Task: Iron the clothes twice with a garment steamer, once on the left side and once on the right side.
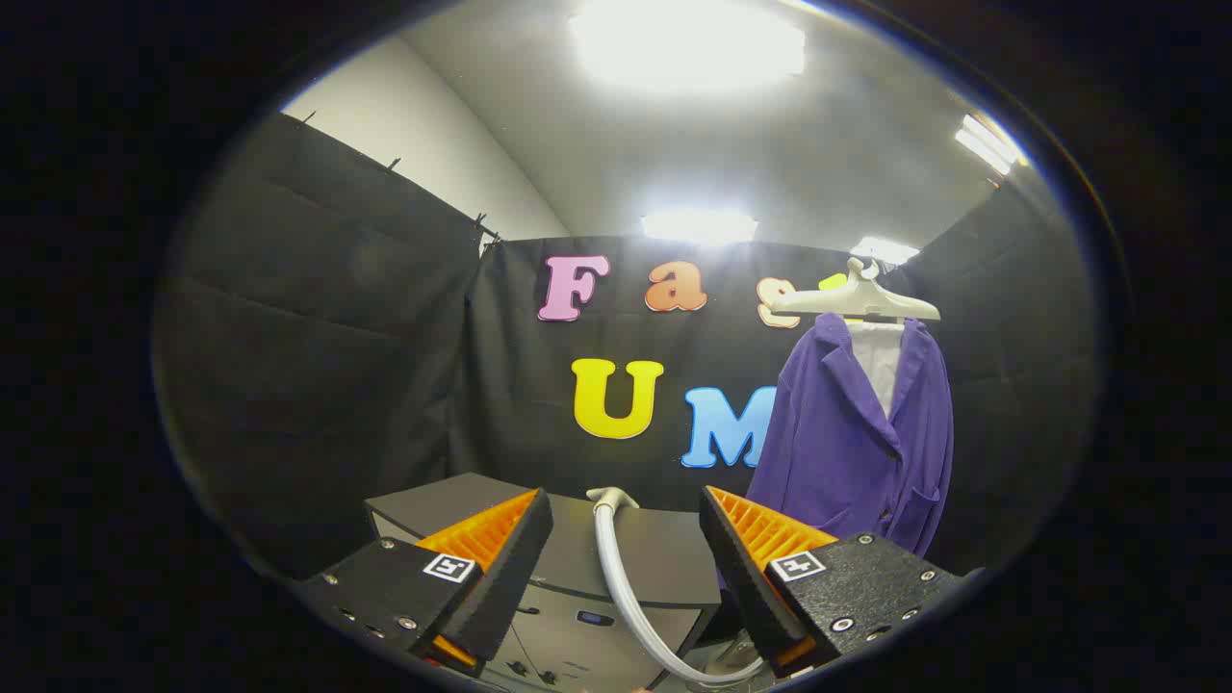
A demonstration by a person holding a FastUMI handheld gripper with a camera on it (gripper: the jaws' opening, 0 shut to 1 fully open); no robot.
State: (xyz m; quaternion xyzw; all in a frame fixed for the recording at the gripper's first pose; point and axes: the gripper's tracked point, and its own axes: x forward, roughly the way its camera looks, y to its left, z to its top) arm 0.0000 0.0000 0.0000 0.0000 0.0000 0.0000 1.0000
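Fingers of your tool (626,539) stood spread apart, gripping nothing, with the steamer hose (621,587) between them. Beyond the right finger, your purple jacket (847,443) hung on a hanger (857,300).

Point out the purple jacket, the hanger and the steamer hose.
purple jacket (828,433): gripper view, on its front panel.
hanger (857,303): gripper view, on its pale shoulder bar.
steamer hose (616,577): gripper view, mid-length of the hose, between the open fingers (525,553).
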